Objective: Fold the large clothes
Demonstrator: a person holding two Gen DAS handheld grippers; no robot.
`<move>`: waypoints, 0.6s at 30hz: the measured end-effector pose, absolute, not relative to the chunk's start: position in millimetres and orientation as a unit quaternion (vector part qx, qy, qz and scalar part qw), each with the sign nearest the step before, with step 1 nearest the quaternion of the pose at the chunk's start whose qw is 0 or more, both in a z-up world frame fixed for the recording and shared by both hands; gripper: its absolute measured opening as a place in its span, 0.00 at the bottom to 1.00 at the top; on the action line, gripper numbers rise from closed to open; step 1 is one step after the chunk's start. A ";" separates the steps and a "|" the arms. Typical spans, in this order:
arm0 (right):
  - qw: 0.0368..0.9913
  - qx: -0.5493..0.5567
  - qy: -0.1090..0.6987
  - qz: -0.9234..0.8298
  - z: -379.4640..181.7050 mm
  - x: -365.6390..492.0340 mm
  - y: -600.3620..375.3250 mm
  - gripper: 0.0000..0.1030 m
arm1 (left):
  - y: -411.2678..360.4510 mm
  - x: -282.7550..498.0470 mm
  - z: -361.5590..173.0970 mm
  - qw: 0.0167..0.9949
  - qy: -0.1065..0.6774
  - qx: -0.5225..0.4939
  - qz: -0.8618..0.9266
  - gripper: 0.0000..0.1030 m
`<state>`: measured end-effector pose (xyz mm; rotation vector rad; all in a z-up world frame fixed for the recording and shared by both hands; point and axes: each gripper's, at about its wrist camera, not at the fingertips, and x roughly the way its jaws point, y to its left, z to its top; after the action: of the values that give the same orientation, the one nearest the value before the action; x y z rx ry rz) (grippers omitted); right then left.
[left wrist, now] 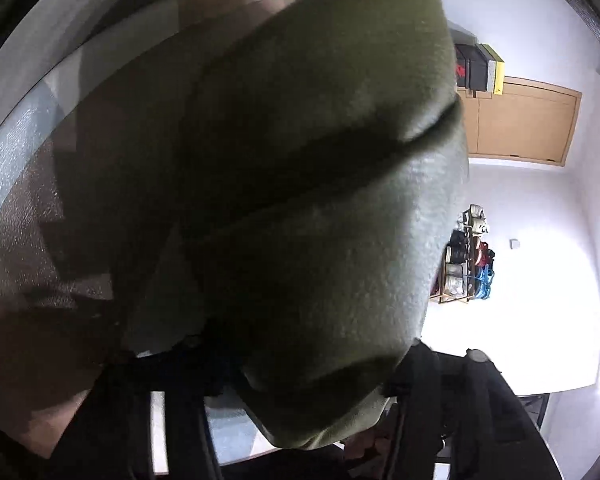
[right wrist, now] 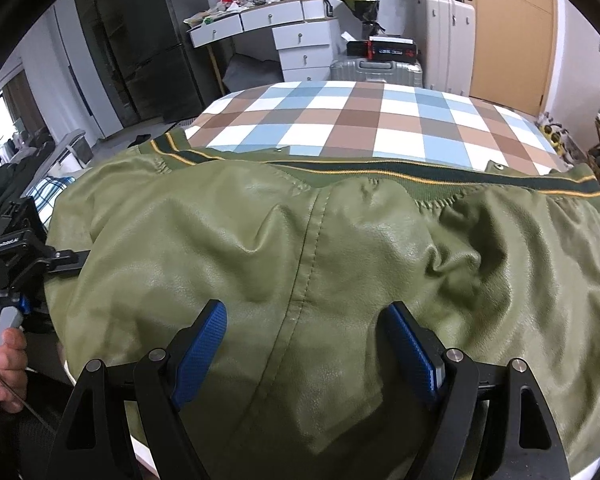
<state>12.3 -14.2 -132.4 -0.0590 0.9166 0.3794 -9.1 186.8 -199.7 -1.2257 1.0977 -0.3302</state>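
An olive green leather-look jacket (right wrist: 340, 240) lies spread on the checked bed cover (right wrist: 360, 120), its ribbed hem with yellow stripes (right wrist: 380, 171) at the far side. My right gripper (right wrist: 306, 320) stands open over the jacket's back, its blue pads (right wrist: 204, 344) on either side of the centre seam with nothing between them. My left gripper (right wrist: 66, 258) is at the jacket's left edge. In the left wrist view a thick fold of the jacket (left wrist: 320, 200) fills the picture and lies between the left gripper's (left wrist: 296, 360) dark fingers. Its fingertips are hidden by the cloth.
A hand (right wrist: 0, 360) holds the left gripper's handle at the bed's left side. Beyond the bed stand a white drawer desk (right wrist: 284, 32), suitcases (right wrist: 444, 36) and a wooden door (right wrist: 512, 32). A dark cabinet (right wrist: 156, 40) is at the back left, and a rack (left wrist: 466, 256) by the wall.
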 end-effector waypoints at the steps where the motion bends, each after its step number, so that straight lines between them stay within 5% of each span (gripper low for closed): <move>1: 0.879 -0.029 0.439 0.184 -132.2 12.2 -14.2 0.79 | 187.7 -9.9 -200.1 0.672 0.484 -0.541 -0.147 0.32; 8: 0.898 -0.052 0.396 0.186 -116.8 2.6 -6.1 0.79 | 192.0 -9.3 -193.7 0.702 0.480 -0.508 -0.133 0.27; 13: 0.888 -0.059 0.414 0.190 -125.8 5.4 0.2 0.79 | 196.6 -2.7 -207.3 0.672 0.484 -0.546 -0.127 0.61; 18: 0.883 -0.043 0.429 0.187 -132.8 12.9 -5.2 0.79 | 189.2 2.5 -201.1 0.715 0.482 -0.490 -0.128 0.55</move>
<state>12.9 -5.2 -132.8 -0.0902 0.8934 0.3888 2.5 189.2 -201.1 -1.0861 1.0665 -0.2834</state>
